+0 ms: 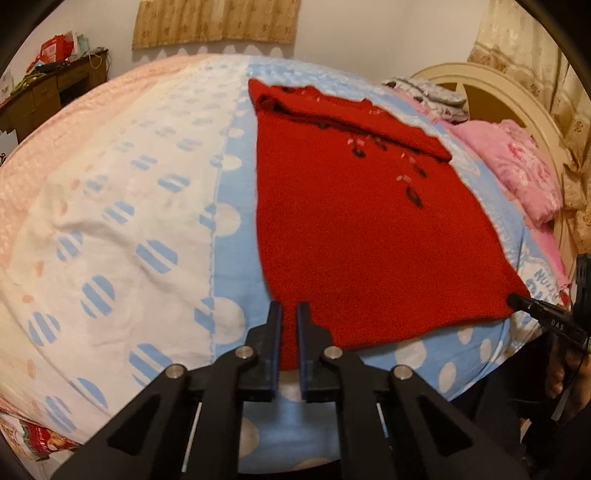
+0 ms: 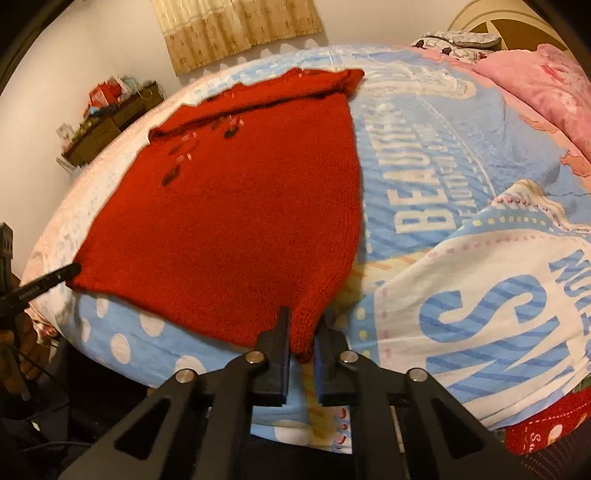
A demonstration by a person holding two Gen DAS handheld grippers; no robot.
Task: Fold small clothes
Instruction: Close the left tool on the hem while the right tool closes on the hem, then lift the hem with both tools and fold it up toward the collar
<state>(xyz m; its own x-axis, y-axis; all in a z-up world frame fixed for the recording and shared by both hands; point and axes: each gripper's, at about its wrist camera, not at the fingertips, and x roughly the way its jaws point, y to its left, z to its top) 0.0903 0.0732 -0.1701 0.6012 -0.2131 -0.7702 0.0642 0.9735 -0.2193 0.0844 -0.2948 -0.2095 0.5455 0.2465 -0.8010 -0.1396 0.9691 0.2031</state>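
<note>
A red knitted sweater [image 1: 369, 229] lies flat on the bed [image 1: 129, 221], spread over a blue and white bedcover with dots and large lettering. Its hem runs along the near edge of the bed; its far end, with dark and pale decoration, is folded back on itself.

The left gripper [image 1: 289, 310] is at the near left corner of the hem. Its fingers [image 1: 275, 332] stand at a narrow gap, and the sweater's corner sits between them, clamped. In the right wrist view, this gripper's tip appears at the left edge, touching the same corner.

The right gripper [image 2: 303, 325] is at the near right corner of the hem. Its fingers [image 2: 282, 339] are likewise drawn close, with a bunched fold of red knit pinched between them. In the left wrist view, its dark tip meets the sweater's right corner.

Both grippers point downward at the bed edge, one at each end of the hem.

A pink pillow [image 1: 517, 166] rests at the right side of the bed against a cream headboard [image 1: 498, 88]. A wooden desk [image 1: 44, 92] with red boxes on top stands by the far wall at left. A beige patterned curtain [image 1: 214, 22] hangs on that wall.
</note>
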